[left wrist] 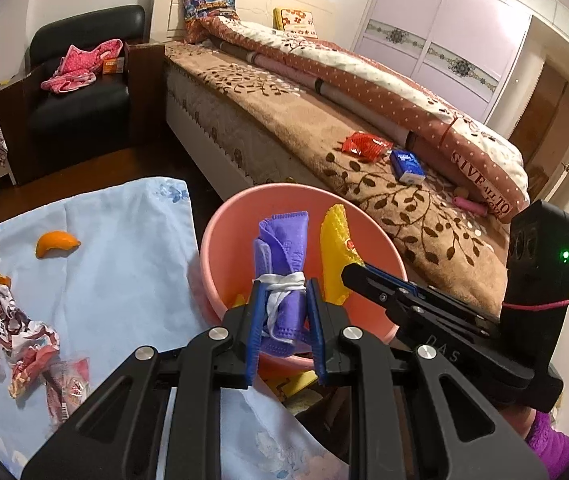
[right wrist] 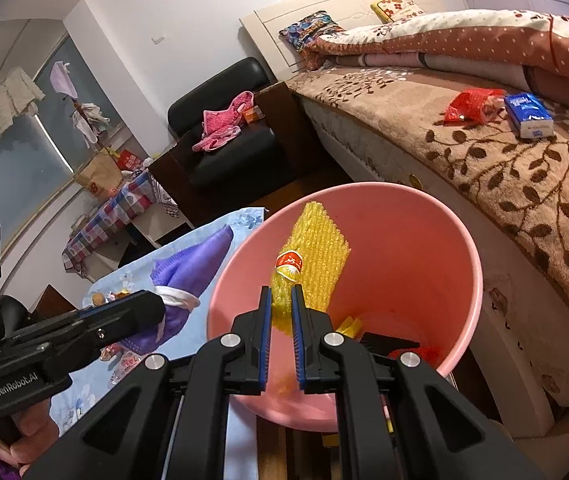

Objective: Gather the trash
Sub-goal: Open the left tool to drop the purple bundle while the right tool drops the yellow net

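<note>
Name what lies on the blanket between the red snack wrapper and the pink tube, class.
A blue tissue pack lies on the brown leaf-print blanket between the red snack wrapper and the pink tube; the left wrist view shows it.

Black armchair (left wrist: 84, 92) holds pink clothes (left wrist: 80, 66); blue tissue pack (left wrist: 406, 165) near the bed's (left wrist: 284, 120) side edge, beside rolled quilt (left wrist: 364, 72).

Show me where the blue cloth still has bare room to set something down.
Bare: the blue floral cloth between the orange peel and the pink bucket, and its far strip up to the corner. Crowded: the left edge, where crumpled wrappers lie. The left gripper, clamping a purple mask, hides the near part.
</note>
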Motion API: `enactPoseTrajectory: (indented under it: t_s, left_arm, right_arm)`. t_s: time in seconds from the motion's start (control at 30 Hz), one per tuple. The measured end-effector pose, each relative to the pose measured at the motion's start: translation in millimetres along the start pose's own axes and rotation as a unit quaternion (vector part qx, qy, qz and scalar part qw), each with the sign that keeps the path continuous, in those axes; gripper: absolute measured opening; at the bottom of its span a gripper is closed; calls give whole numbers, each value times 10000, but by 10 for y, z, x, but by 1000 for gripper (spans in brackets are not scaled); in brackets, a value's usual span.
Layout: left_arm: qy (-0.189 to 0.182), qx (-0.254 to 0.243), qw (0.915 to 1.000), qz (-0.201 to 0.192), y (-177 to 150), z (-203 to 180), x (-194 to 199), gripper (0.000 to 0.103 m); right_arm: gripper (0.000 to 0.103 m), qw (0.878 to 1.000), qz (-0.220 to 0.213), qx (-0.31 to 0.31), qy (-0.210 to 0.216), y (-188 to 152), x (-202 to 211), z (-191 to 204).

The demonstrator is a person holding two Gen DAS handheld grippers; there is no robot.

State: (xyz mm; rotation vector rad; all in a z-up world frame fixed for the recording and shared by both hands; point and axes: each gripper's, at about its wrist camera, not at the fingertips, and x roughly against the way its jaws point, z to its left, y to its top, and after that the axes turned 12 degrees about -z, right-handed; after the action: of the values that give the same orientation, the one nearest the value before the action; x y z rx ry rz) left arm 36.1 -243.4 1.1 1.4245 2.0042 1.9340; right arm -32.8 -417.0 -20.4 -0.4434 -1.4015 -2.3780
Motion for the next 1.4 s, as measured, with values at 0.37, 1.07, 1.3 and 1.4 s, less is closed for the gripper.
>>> enactPoseTrajectory:
  t_s: [0.37,1.07,1.3,1.4]
  left_arm:
    - [51,-30,9998,179,-44,-14,-179,21]
    - [11,110,9994,314,-80,65,-199,39]
    - [96,217,9993,284,-98,144,-93,40]
    - [156,273,9993,222,-97,203,-10,40]
  right_arm:
    - [9,9999,81,-121,-40,-61,-52,-126]
    - [36,9993,120,-237,-253,-115,-120,-204]
    - [44,9994,74,-238,-250,-107,-74,-180]
    - [44,9994,74,-229,-230,-102,-58,-150]
